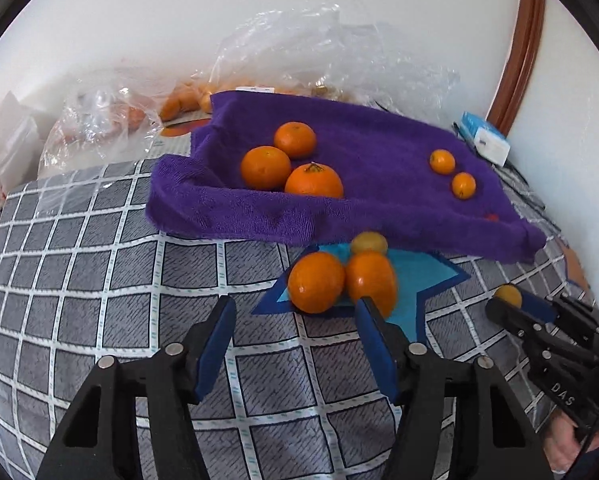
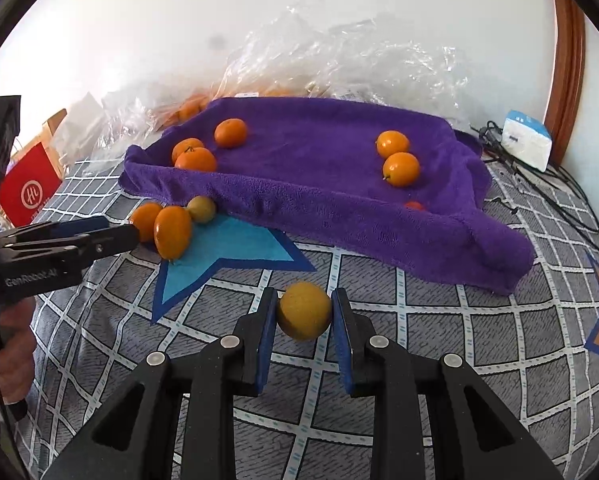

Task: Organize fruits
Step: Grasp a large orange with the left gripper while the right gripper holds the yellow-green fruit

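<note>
Right wrist view | my right gripper (image 2: 304, 307) clamps a yellowish fruit (image 2: 304, 316) | my left gripper (image 1: 295, 312) gapes empty before two oranges (image 1: 316, 281)

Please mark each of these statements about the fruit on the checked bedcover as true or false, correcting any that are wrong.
1. The right tool grips a small round yellow fruit. True.
2. The left tool is clamped on a fruit. False: its fingers stand open, just short of two orange citrus fruits on the blue star patch.
3. The fluffy purple towel carries no fruit. False: three large oranges lie on its left part and two smaller ones on its right.
4. A greenish-yellow fruit lies off the towel, at its near edge. True.
</note>
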Motion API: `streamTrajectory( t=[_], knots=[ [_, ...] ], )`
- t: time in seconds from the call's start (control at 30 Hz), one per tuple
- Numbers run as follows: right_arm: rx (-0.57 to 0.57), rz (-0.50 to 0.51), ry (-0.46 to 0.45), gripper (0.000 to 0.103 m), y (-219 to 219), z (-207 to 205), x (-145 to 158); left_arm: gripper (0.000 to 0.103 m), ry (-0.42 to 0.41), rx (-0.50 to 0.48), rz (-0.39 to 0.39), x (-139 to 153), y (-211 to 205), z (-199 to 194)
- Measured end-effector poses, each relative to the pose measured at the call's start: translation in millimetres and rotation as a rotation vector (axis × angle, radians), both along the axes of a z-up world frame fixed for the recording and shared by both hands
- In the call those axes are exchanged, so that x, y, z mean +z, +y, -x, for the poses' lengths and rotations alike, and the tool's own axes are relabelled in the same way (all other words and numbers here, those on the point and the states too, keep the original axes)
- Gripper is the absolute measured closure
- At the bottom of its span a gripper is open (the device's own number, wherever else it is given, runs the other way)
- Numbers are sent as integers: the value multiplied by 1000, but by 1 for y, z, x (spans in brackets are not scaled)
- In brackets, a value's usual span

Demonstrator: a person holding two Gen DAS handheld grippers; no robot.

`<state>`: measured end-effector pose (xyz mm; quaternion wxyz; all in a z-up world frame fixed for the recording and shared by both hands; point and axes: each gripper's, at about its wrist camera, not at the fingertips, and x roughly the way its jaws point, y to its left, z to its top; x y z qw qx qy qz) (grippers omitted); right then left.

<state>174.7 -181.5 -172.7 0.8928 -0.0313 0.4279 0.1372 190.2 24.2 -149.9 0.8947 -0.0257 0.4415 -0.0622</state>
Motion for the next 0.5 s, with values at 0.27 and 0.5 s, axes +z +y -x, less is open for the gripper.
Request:
streamTrajectory(
  t=[0.27, 0.5],
  knots=[
    [51, 3, 14, 76, 8, 0, -3, 50, 22, -26, 11, -3, 1, -9],
    [37, 11, 14, 76, 8, 0, -4, 56, 10, -32, 25, -10, -2, -17]
  ],
)
